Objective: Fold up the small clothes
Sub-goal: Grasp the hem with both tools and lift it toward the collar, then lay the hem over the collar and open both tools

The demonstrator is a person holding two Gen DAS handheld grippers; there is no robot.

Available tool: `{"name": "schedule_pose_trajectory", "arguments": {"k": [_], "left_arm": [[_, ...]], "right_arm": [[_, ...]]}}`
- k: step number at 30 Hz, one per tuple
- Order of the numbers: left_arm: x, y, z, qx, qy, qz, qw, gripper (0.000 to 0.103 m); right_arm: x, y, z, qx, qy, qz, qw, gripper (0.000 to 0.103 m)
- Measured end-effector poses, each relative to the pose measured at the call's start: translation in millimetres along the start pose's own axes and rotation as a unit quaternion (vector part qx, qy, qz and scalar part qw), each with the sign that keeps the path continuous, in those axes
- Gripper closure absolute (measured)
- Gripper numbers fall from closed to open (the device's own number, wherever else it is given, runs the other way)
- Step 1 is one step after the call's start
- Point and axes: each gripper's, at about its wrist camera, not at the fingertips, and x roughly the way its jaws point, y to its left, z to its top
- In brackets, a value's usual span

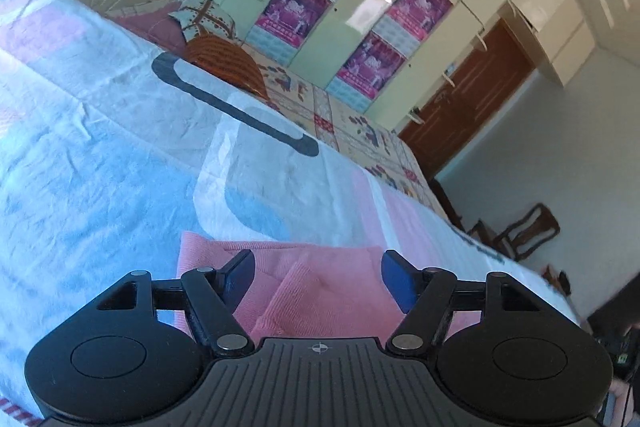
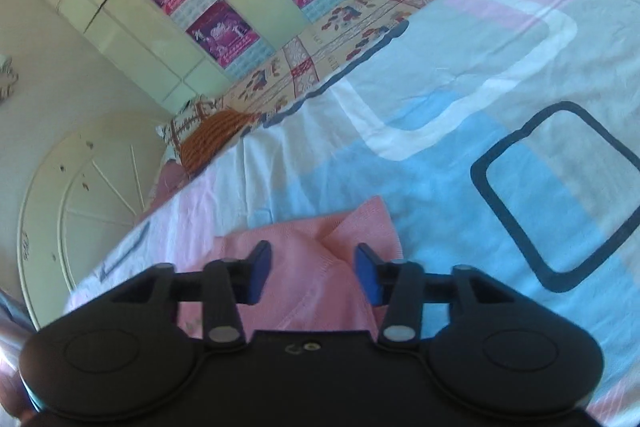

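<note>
A pink knitted garment [image 1: 320, 291] is laid on the blue, pink and white bedsheet [image 1: 120, 155], partly folded with 1 raised crease. The left gripper [image 1: 318, 273] and right gripper [image 2: 311, 269] are held above it, jaws spread, nothing pinched. Cream wardrobes [image 1: 400, 7] carrying 4 magenta posters [image 1: 420, 3] are observed behind.

Matte black on both — left gripper [image 1: 318, 277], right gripper [image 2: 311, 273]: ribbed housing, round side discs, silver pivot screws, blue-padded fingers [image 1: 398, 281].
</note>
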Motion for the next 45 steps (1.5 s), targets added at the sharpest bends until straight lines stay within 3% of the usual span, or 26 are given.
{"name": "schedule_pose_trajectory", "arguments": {"k": [2, 4, 7, 9, 10, 11, 12, 13, 14, 15, 17, 20, 22, 25, 33, 37, 38, 39, 40, 41, 42, 43, 44, 45], "left_arm": [[9, -7, 3, 0.061, 0.027, 0.013, 0.9977, 0.035], [18, -16, 2, 0.125, 0.054, 0.029, 0.9903, 0.035], [37, -33, -5, 0.218, 0.095, 0.058, 0.9696, 0.035], [45, -41, -13, 0.267, 0.103, 0.082, 0.9547, 0.045], [47, -45, -16, 0.288, 0.097, 0.088, 0.9486, 0.055], [47, -48, -19, 0.302, 0.088, 0.083, 0.9457, 0.078], [46, -51, -20, 0.307, 0.086, 0.076, 0.9445, 0.091], [46, -54, -23, 0.315, 0.082, 0.076, 0.9425, 0.098], [45, -59, -25, 0.331, 0.070, 0.082, 0.9376, 0.100], [41, -61, -27, 0.335, 0.056, 0.083, 0.9367, 0.100], [19, -61, -25, 0.317, -0.007, 0.068, 0.9460, 0.100], [0, -54, -14, 0.266, -0.065, 0.071, 0.9592, 0.100], [12, -45, -7, 0.235, -0.044, 0.097, 0.9661, 0.100], [35, -35, 0, 0.197, -0.016, 0.112, 0.9738, 0.100], [71, -35, -5, 0.218, 0.031, 0.140, 0.9655, 0.100], [73, -36, -6, 0.223, 0.033, 0.136, 0.9647, 0.100], [70, -36, -5, 0.221, 0.032, 0.139, 0.9648, 0.088], [66, -39, -4, 0.221, 0.029, 0.152, 0.9630, 0.077], [57, -45, -3, 0.228, 0.016, 0.167, 0.9591, 0.058], [47, -53, -5, 0.238, -0.004, 0.167, 0.9567, 0.056], [39, -63, -8, 0.242, -0.013, 0.143, 0.9595, 0.056], [34, -77, -12, 0.245, -0.006, 0.109, 0.9634, 0.056], [34, -94, -20, 0.256, 0.004, 0.083, 0.9632, 0.056], [36, -113, -31, 0.272, 0.015, 0.055, 0.9606, 0.056]], "right_arm": [[4, 5, -2, -0.041, 0.009, -0.021, 0.999, 0.062], [10, 10, -4, -0.076, 0.021, -0.035, 0.996, 0.061], [20, 19, -8, -0.122, 0.041, -0.049, 0.990, 0.061], [27, 27, -12, -0.157, 0.049, -0.063, 0.984, 0.062], [30, 31, -14, -0.177, 0.051, -0.069, 0.980, 0.064], [32, 35, -17, -0.198, 0.051, -0.075, 0.976, 0.070], [34, 40, -20, -0.219, 0.055, -0.078, 0.971, 0.080], [36, 44, -23, -0.240, 0.061, -0.081, 0.965, 0.084], [36, 49, -26, -0.264, 0.061, -0.084, 0.959, 0.092], [36, 54, -29, -0.283, 0.058, -0.087, 0.953, 0.093], [30, 58, -29, -0.298, 0.042, -0.086, 0.950, 0.093], [9, 59, -21, -0.283, -0.020, -0.070, 0.956, 0.094], [8, 58, -17, -0.276, -0.039, -0.073, 0.958, 0.094], [29, 55, -15, -0.269, -0.019, -0.091, 0.959, 0.094], [51, 39, -18, -0.229, -0.004, -0.106, 0.968, 0.093], [55, 42, -17, -0.223, 0.000, -0.116, 0.968, 0.091], [55, 44, -17, -0.228, 0.001, -0.120, 0.966, 0.089], [54, 47, -17, -0.232, -0.001, -0.125, 0.965, 0.077], [50, 52, -17, -0.239, -0.015, -0.142, 0.960, 0.069], [42, 58, -20, -0.248, -0.038, -0.151, 0.956, 0.057], [34, 65, -22, -0.253, -0.056, -0.132, 0.957, 0.065], [31, 71, -24, -0.246, -0.047, -0.101, 0.963, 0.073], [34, 78, -28, -0.243, -0.027, -0.076, 0.967, 0.089], [40, 91, -35, -0.258, -0.009, -0.055, 0.964, 0.089]]}}
